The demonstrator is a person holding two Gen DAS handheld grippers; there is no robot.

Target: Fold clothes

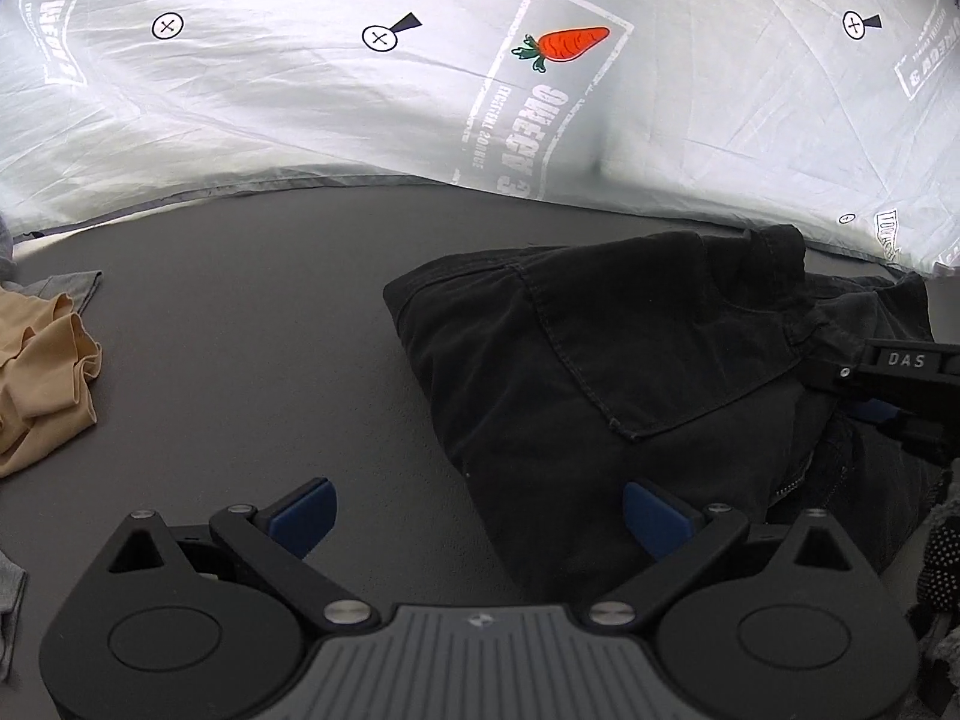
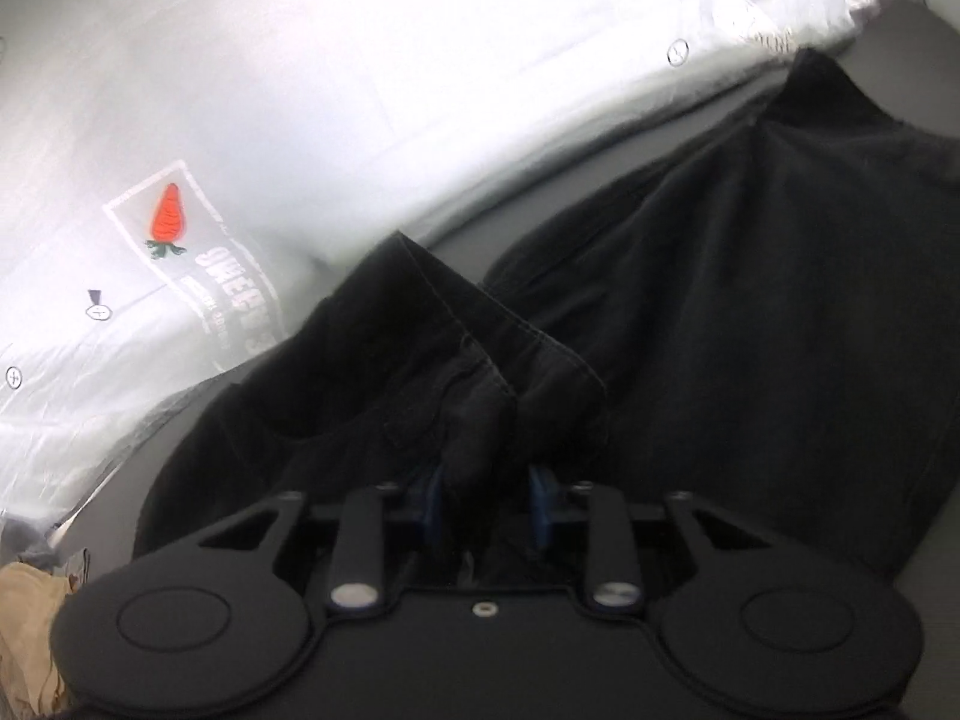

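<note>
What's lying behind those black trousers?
Behind the black trousers lies a pale sheet with carrot prints, over the dark surface. What's under the trousers is hidden.

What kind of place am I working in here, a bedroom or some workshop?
Probably a bedroom or home laundry spot, though no walls show. A carrot-print bedsheet lies behind a dark gray surface, with black pants and a tan garment on it.
</note>
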